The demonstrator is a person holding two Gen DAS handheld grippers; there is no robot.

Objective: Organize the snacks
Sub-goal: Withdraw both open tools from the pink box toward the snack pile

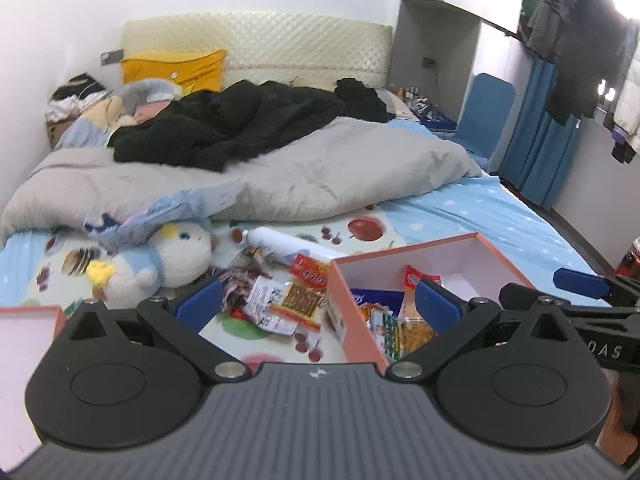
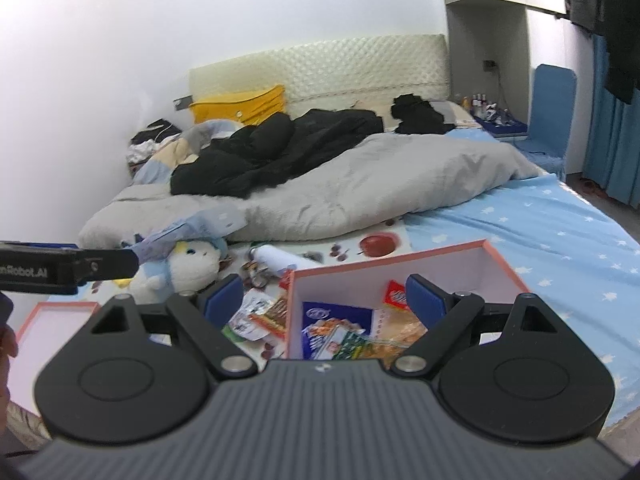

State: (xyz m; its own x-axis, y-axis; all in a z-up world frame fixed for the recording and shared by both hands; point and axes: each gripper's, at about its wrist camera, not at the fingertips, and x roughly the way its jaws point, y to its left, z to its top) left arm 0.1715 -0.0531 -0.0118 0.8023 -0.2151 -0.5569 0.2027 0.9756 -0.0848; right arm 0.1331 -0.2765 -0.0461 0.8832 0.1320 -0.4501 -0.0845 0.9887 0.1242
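Observation:
A pink box (image 1: pixel 404 249) (image 2: pixel 400 254) lies open on the bed and holds several snack packets (image 1: pixel 400 328) (image 2: pixel 340 328). More packets (image 1: pixel 296 300) (image 2: pixel 264 316) lie loose on the fruit-print sheet just left of it. My left gripper (image 1: pixel 316 304) is open and holds nothing; it hovers over the loose packets and the box's left wall. My right gripper (image 2: pixel 324 300) is open and empty too, above the box's near left corner. Each gripper shows at the edge of the other's view: a right fingertip (image 1: pixel 580 282), the left finger (image 2: pixel 100 266).
The box's lid (image 1: pixel 28 320) (image 2: pixel 52 312) lies at the near left. A white bottle (image 1: pixel 280 240) and a plush toy (image 1: pixel 160 264) lie behind the loose packets. A grey duvet (image 1: pixel 280 176) and dark clothes cover the far bed. A hand (image 2: pixel 8 344) shows at the left edge.

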